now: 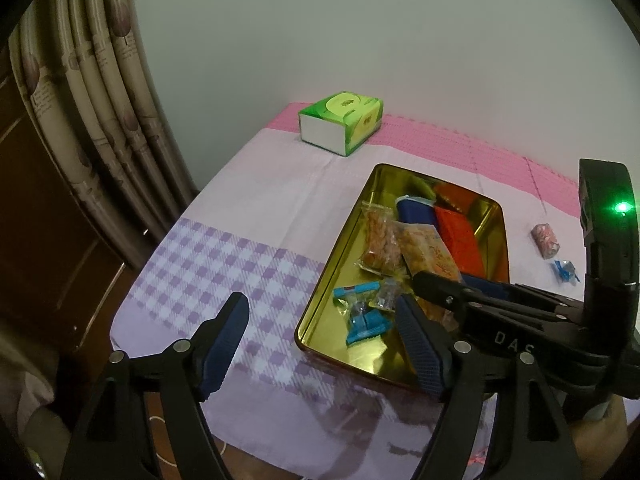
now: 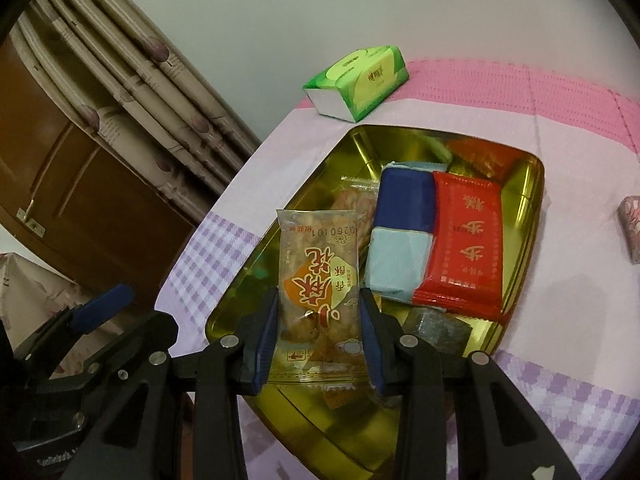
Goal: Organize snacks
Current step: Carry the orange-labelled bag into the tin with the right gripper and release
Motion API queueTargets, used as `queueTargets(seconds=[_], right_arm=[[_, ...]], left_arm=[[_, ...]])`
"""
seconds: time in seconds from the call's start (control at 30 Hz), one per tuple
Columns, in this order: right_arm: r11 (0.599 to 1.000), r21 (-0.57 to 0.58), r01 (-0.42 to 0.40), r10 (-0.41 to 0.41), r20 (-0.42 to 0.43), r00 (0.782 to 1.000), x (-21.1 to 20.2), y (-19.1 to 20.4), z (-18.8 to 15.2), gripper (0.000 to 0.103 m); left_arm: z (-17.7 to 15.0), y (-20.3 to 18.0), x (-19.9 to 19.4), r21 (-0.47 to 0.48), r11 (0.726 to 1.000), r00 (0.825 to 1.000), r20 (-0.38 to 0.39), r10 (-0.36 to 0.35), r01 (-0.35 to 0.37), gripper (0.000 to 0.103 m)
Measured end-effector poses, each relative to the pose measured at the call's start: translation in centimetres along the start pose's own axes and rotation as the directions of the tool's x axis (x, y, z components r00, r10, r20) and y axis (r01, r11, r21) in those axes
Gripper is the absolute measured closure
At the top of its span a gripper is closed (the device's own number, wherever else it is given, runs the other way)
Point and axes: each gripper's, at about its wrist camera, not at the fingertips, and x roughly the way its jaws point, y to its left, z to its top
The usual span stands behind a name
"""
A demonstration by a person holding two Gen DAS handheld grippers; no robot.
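Observation:
A gold tin tray lies on the checked cloth and holds several snacks. My right gripper is shut on a clear cracker packet, held just over the tray's near end. Beside it in the tray lie a blue packet and a red packet. A second cracker packet and small blue candies lie further left. My left gripper stands open over the tray's near left corner with nothing between its fingers. A pink wrapped snack and a blue candy lie outside the tray, to its right.
A green tissue pack sits at the table's back edge near the wall. Curtains and a wooden door stand past the table's left edge. The cloth left of the tray is bare.

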Motion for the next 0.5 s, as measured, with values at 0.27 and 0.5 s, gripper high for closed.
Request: queueTargets(seconds=[0.27,0.5], right_arm=[[1.000,0.014,-0.016,0.016,-0.004,1.000,0.34,0.15,-0.02,0.067],[0.998,0.039,-0.044,0.044,0.006,0.999,-0.16,0.12,0.00,0.067]], left_arm=[[-0.07,-0.22,0.18,0.013,1.000,1.000,-0.013,0.002,-0.002,0.025],[-0.04,-0.05,0.15,0.008,1.000,1.000,-0.009,-0.001,0.001,0.024]])
